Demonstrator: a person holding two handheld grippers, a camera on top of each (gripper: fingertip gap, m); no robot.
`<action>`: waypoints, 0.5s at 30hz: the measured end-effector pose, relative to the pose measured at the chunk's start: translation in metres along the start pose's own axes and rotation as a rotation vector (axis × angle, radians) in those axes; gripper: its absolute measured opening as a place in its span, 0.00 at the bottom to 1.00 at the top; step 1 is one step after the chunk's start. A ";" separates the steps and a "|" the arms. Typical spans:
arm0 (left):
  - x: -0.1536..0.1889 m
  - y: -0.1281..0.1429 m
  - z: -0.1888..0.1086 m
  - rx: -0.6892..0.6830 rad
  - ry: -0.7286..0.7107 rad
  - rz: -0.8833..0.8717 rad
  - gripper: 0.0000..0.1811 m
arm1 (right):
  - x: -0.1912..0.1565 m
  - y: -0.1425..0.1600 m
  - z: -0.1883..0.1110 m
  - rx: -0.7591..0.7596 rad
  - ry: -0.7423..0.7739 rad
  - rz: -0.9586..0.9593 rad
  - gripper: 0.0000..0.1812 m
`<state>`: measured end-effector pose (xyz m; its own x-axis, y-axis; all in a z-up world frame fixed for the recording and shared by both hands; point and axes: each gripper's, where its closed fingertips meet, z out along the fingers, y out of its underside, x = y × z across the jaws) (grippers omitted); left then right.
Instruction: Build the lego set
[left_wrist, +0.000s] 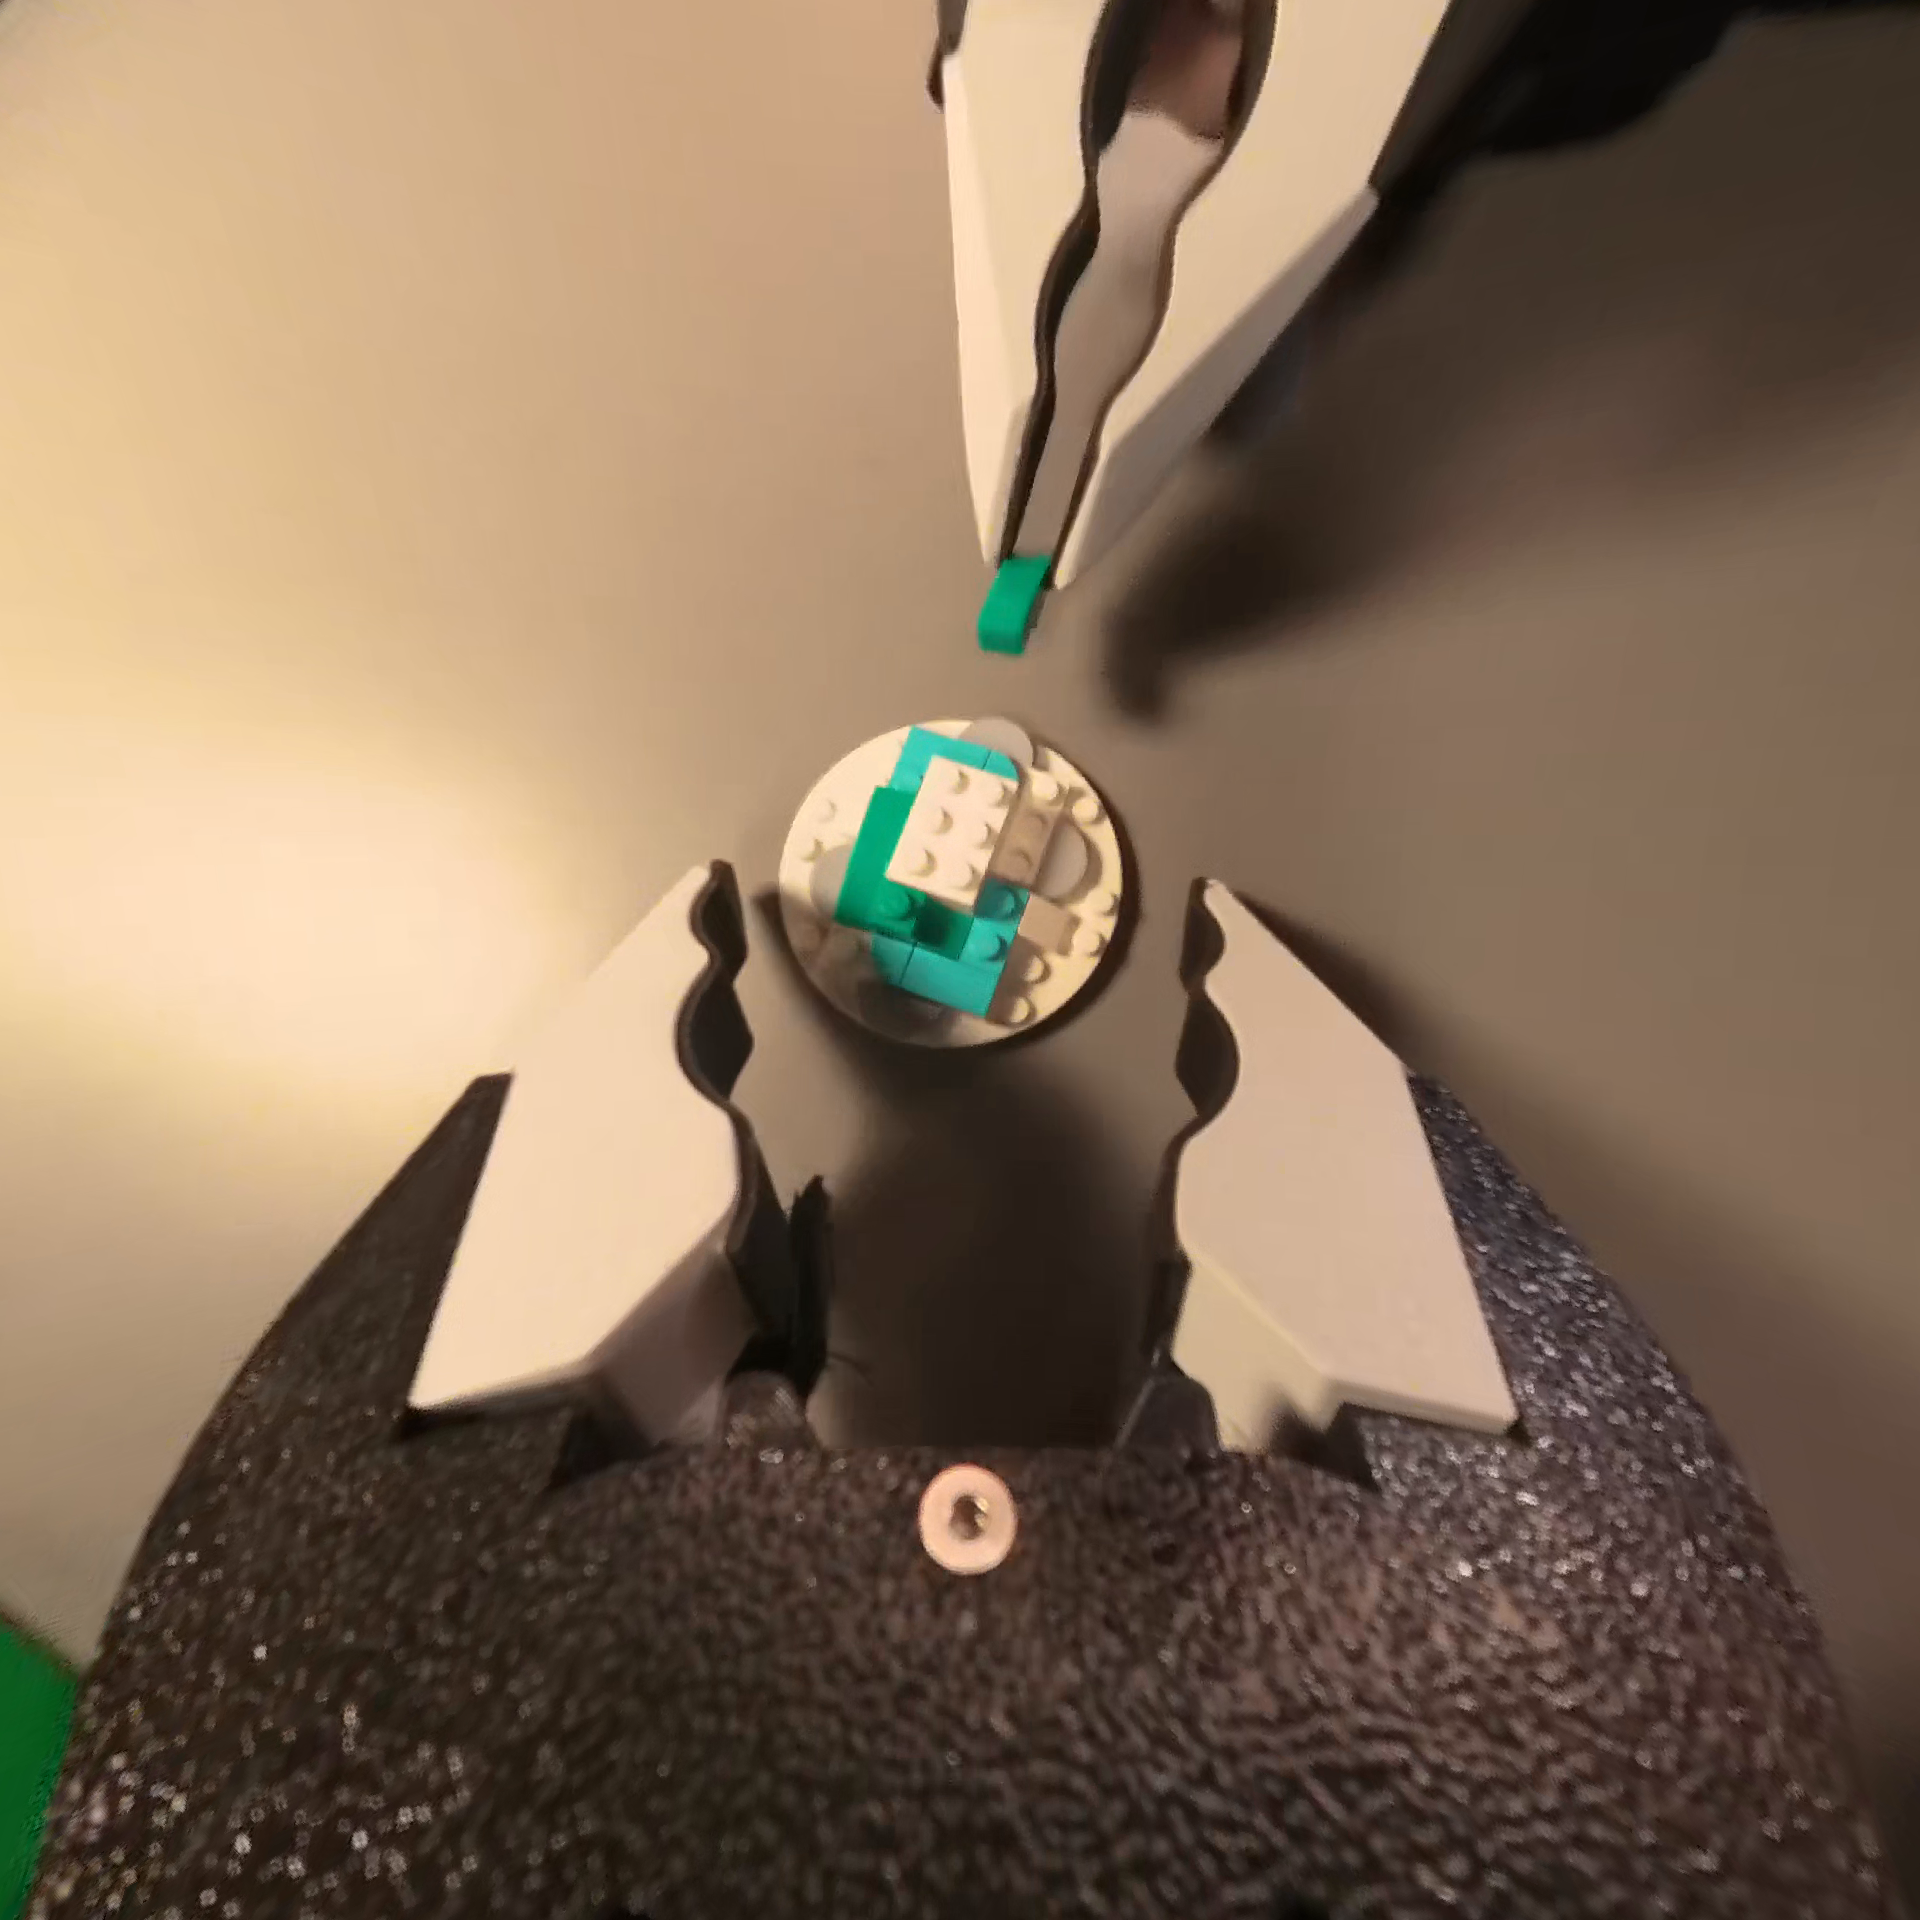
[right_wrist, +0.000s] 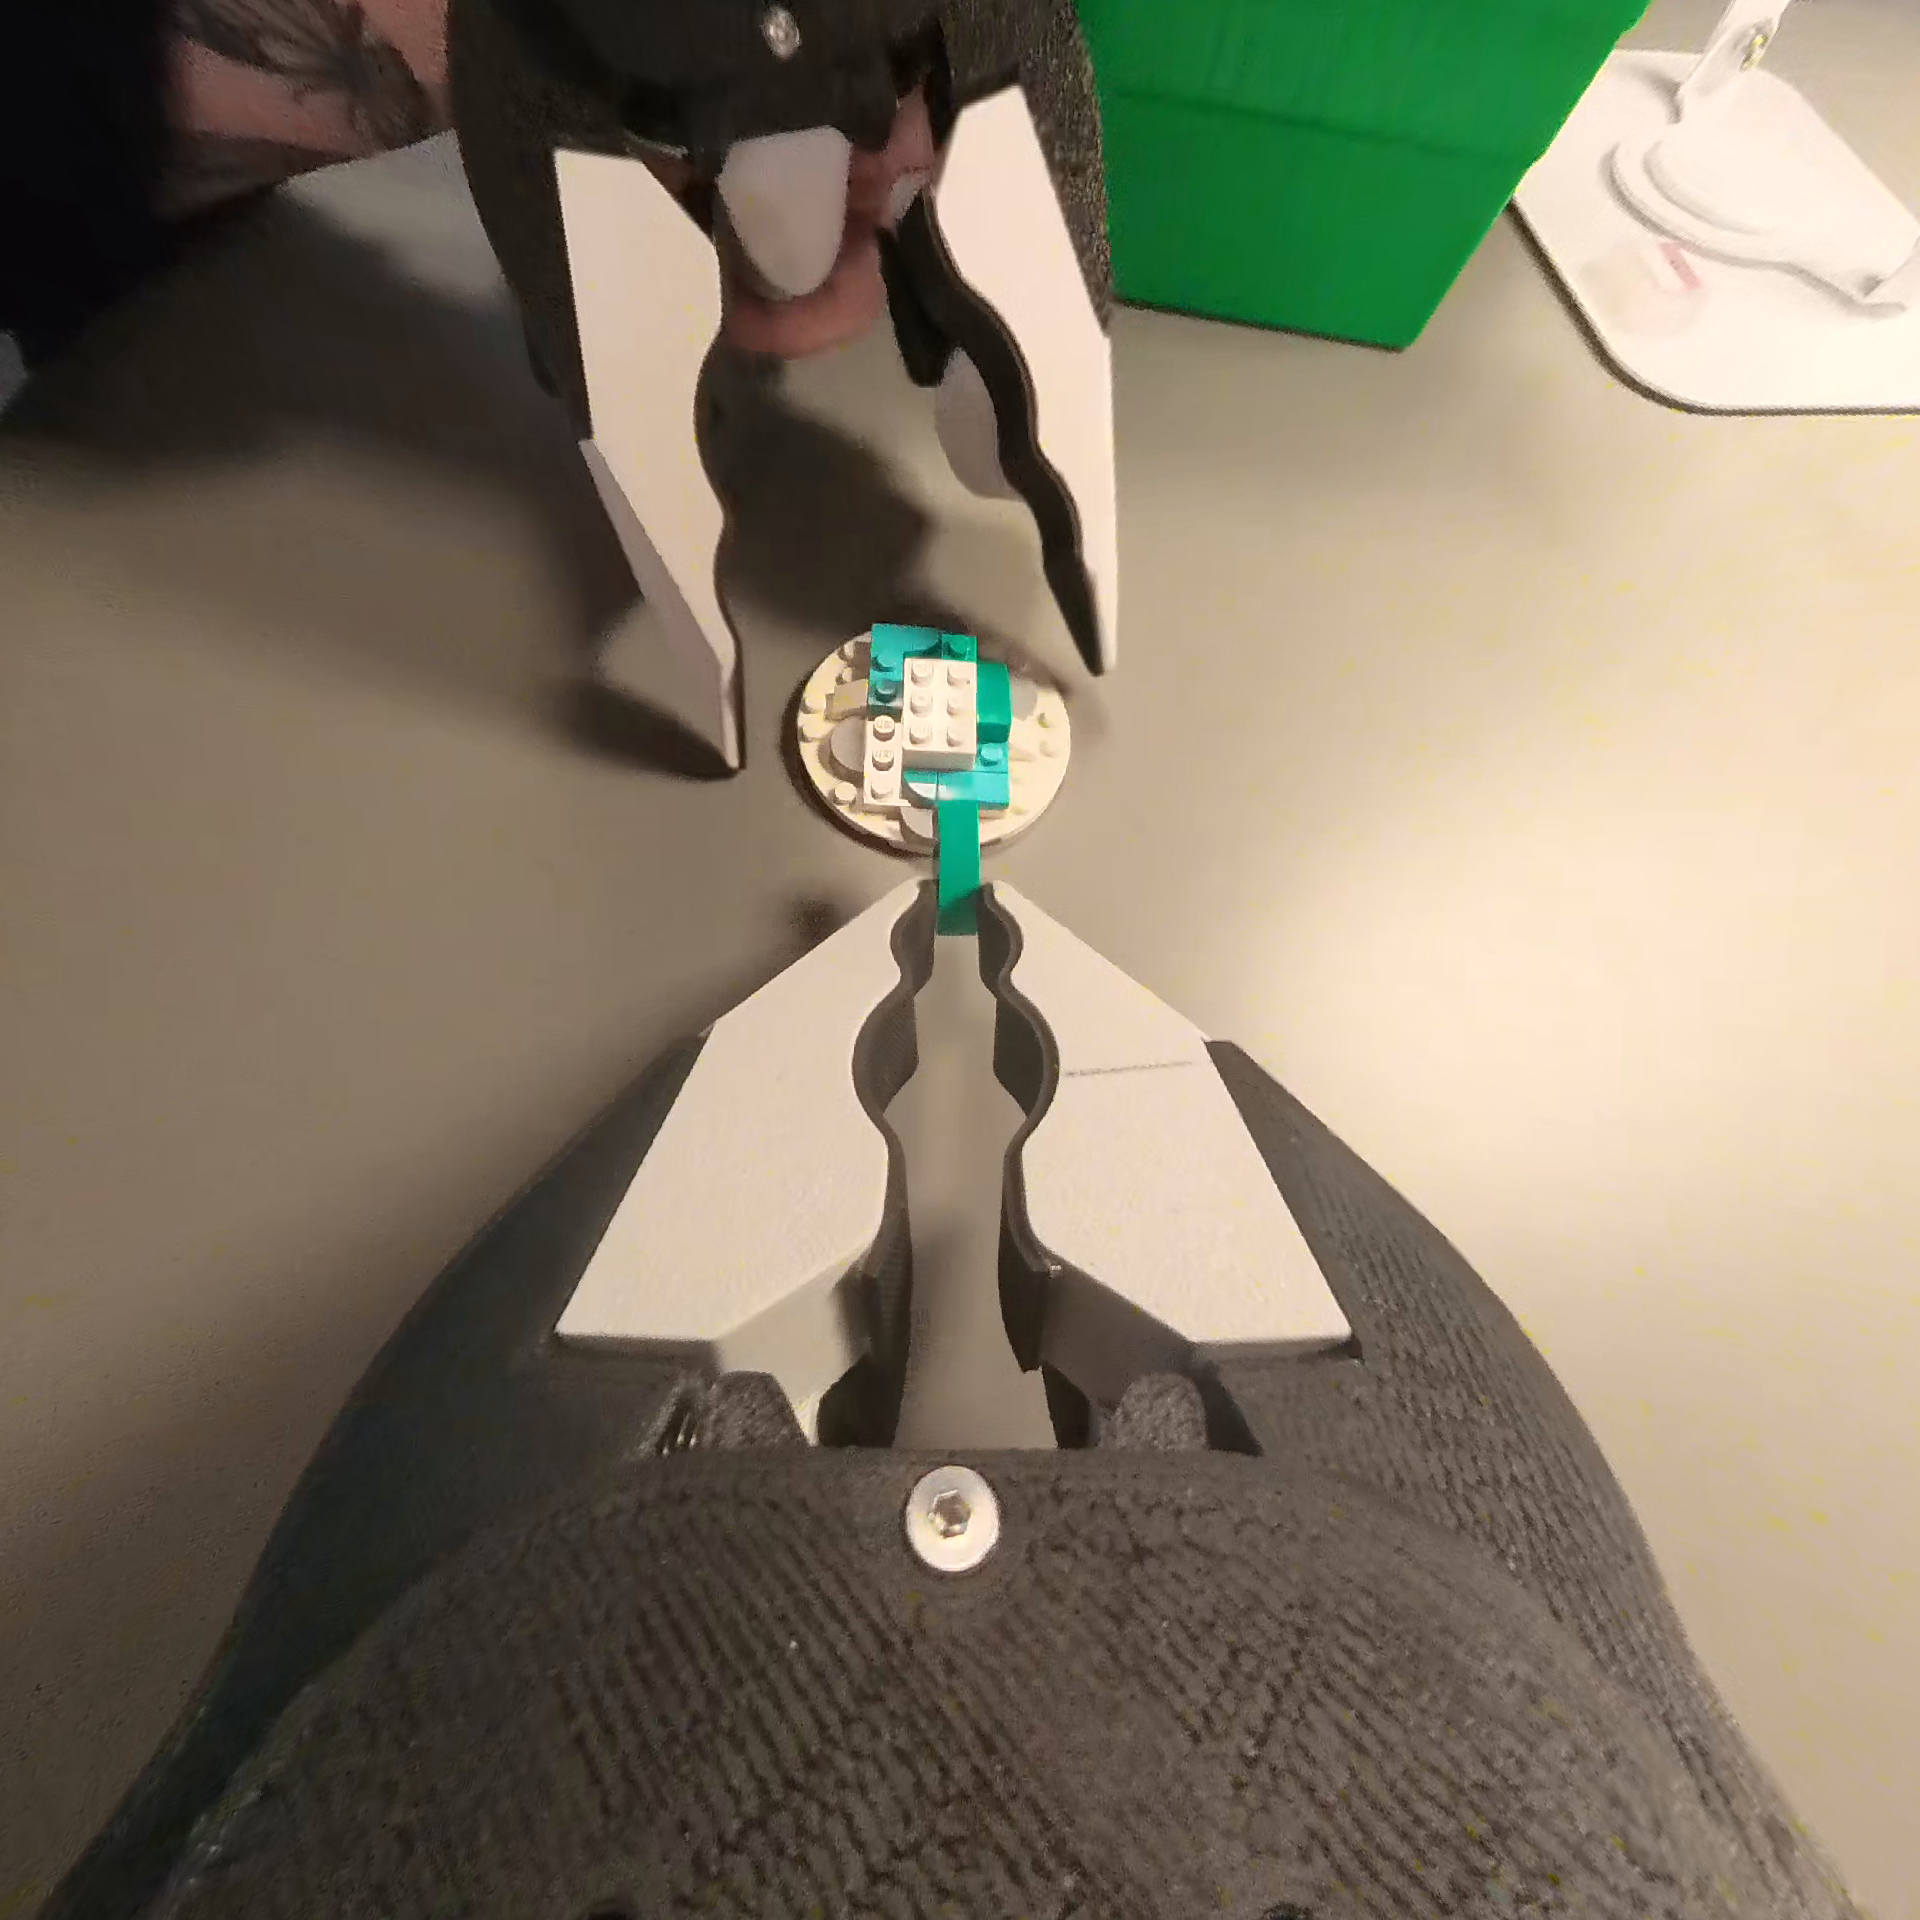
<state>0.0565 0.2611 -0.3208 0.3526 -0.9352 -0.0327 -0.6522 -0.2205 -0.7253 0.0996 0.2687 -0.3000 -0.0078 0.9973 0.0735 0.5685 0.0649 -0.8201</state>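
Resting on a plain beige tabletop (right_wrist: 1455, 831), round lego model (right_wrist: 932, 727) between wide-spread left gripper (left_wrist: 961, 904) and right gripper (right_wrist: 956, 899) pinching a green piece (right_wrist: 957, 868); green box (right_wrist: 1320, 156) at one o'clock.

Your left gripper (right_wrist: 914, 717) is straddling the lego model (right_wrist: 932, 727), blocking both flanks; your right gripper (right_wrist: 958, 894) is filling the near side. A green box (right_wrist: 1320, 156) is crowding behind.

green box (right_wrist: 1340, 156): cut by top edge | white stand (right_wrist: 1766, 208): cut by right edge
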 end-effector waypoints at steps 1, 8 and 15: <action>0.000 0.001 0.001 0.003 0.011 -0.014 0.45 | 0.000 0.001 0.000 -0.003 -0.002 0.008 0.03; -0.001 0.003 0.001 0.020 0.032 -0.045 0.34 | -0.002 0.001 0.000 0.012 -0.009 0.012 0.03; 0.001 0.002 0.000 0.040 -0.018 -0.111 0.34 | -0.003 -0.009 0.001 0.015 0.010 0.009 0.03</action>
<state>0.0555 0.2596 -0.3217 0.4329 -0.9007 0.0373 -0.5812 -0.3104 -0.7522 0.0938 0.2654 -0.2933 0.0056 0.9974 0.0715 0.5558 0.0563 -0.8294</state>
